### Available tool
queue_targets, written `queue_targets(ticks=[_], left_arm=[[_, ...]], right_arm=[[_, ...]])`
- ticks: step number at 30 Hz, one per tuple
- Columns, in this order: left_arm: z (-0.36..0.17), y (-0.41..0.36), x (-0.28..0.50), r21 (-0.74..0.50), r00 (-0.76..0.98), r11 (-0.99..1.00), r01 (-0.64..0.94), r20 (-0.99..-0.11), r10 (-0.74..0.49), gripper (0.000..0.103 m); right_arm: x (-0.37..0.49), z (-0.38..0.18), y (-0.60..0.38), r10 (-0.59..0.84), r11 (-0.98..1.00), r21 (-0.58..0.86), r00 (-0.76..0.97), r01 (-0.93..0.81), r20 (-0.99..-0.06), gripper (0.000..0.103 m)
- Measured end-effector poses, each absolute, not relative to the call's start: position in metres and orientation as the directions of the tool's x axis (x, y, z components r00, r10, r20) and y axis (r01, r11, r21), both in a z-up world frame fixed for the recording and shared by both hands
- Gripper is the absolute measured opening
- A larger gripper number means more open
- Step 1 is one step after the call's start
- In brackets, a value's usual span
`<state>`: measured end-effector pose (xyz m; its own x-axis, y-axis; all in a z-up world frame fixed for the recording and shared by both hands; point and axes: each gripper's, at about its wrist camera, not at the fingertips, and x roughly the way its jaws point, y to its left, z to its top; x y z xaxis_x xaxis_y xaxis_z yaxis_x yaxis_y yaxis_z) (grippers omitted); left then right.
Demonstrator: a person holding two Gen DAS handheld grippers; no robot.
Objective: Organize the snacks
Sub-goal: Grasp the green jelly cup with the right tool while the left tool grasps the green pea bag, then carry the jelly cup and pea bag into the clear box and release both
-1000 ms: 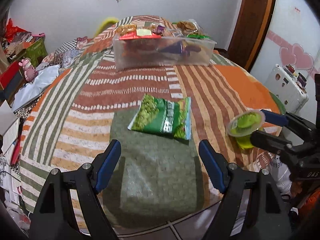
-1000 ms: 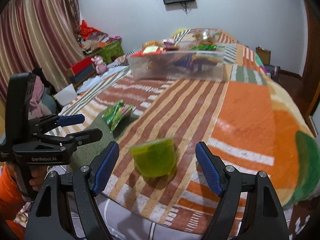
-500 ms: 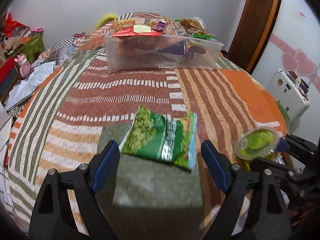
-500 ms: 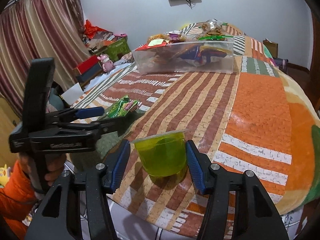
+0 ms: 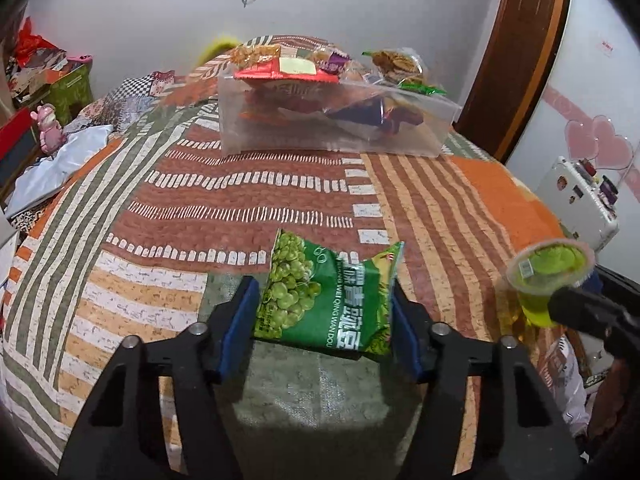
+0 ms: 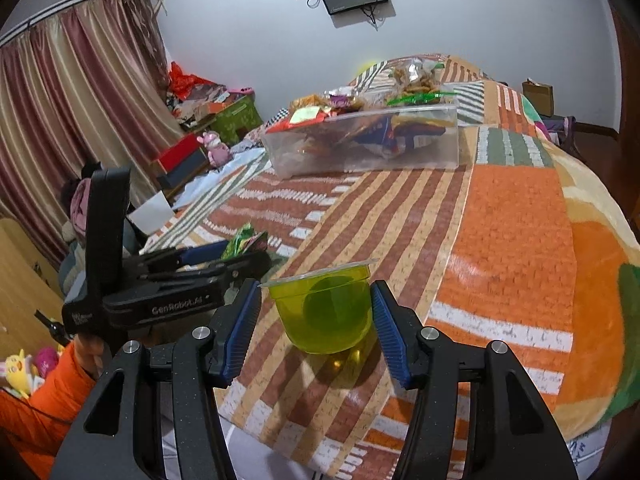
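**A snack in each of my grippers**

My left gripper [image 5: 324, 322] has its blue pads [image 5: 239, 326] pressed against both side edges of the green pea snack bag [image 5: 328, 300], clamping it. The bag's near end sits up between my fingers while its far end tilts down toward the striped bedspread [image 5: 240, 208], over the grey-green patch near the bed's front edge.

My right gripper [image 6: 316, 330] squeezes the green jelly cup [image 6: 326, 312], one ribbed blue pad [image 6: 242, 330] on each side of its wall. The cup stands upright with its foil lid on top (I cannot tell whether its base touches the blanket or hangs just above it; a yellow-green shadow lies right beneath). It is near the bed's front edge, on the brown and tan stripes just beside the orange patch.

Well apart from both, toward the far end of the bed, stands the clear plastic bin [image 5: 332, 128], already heaped with snack packets [image 5: 292, 68] that rise above its rim.
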<state>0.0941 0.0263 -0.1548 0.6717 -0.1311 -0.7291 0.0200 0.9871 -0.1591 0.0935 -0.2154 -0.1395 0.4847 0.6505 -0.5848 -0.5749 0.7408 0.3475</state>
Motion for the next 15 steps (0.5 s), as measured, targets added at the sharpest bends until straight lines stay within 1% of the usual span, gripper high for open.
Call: queue_targets(ticks=[1, 2, 3, 4, 7, 10, 15], left_arm=[[-0.152, 0.027, 0.093, -0.157, 0.677, 0.987, 0.017, -0.725, -0.127, 0.058], [-0.149, 0.028, 0.092, -0.159, 0.684, 0.987, 0.017, -0.719, -0.127, 0.052], [-0.147, 0.028, 0.092, -0.16, 0.687, 0.987, 0.018, -0.715, -0.128, 0.051], [-0.143, 0.029, 0.091, -0.161, 0.693, 0.987, 0.018, -0.709, -0.128, 0.046], [-0.135, 0.029, 0.092, -0.175, 0.702, 0.984, 0.033, -0.697, -0.147, 0.029], [-0.126, 0.029, 0.094, -0.166, 0.718, 0.985, 0.039, -0.681, -0.143, 0.023], [-0.118, 0.031, 0.099, -0.158, 0.733, 0.987, 0.035, -0.667, -0.133, 0.019]], right_arm=[[0.095, -0.138, -0.215, 0.65, 0.741, 0.346, 0.489, -0.575, -0.581, 0.053], [0.097, -0.135, -0.215, 0.649, 0.743, 0.342, 0.494, -0.576, -0.578, 0.053], [0.099, -0.134, -0.215, 0.648, 0.744, 0.34, 0.499, -0.575, -0.575, 0.053], [0.101, -0.132, -0.215, 0.647, 0.746, 0.338, 0.505, -0.574, -0.571, 0.053], [0.108, -0.127, -0.217, 0.643, 0.751, 0.332, 0.52, -0.57, -0.562, 0.053], [0.117, -0.121, -0.219, 0.641, 0.756, 0.33, 0.538, -0.565, -0.548, 0.053], [0.131, -0.113, -0.219, 0.633, 0.765, 0.32, 0.563, -0.558, -0.531, 0.053]])
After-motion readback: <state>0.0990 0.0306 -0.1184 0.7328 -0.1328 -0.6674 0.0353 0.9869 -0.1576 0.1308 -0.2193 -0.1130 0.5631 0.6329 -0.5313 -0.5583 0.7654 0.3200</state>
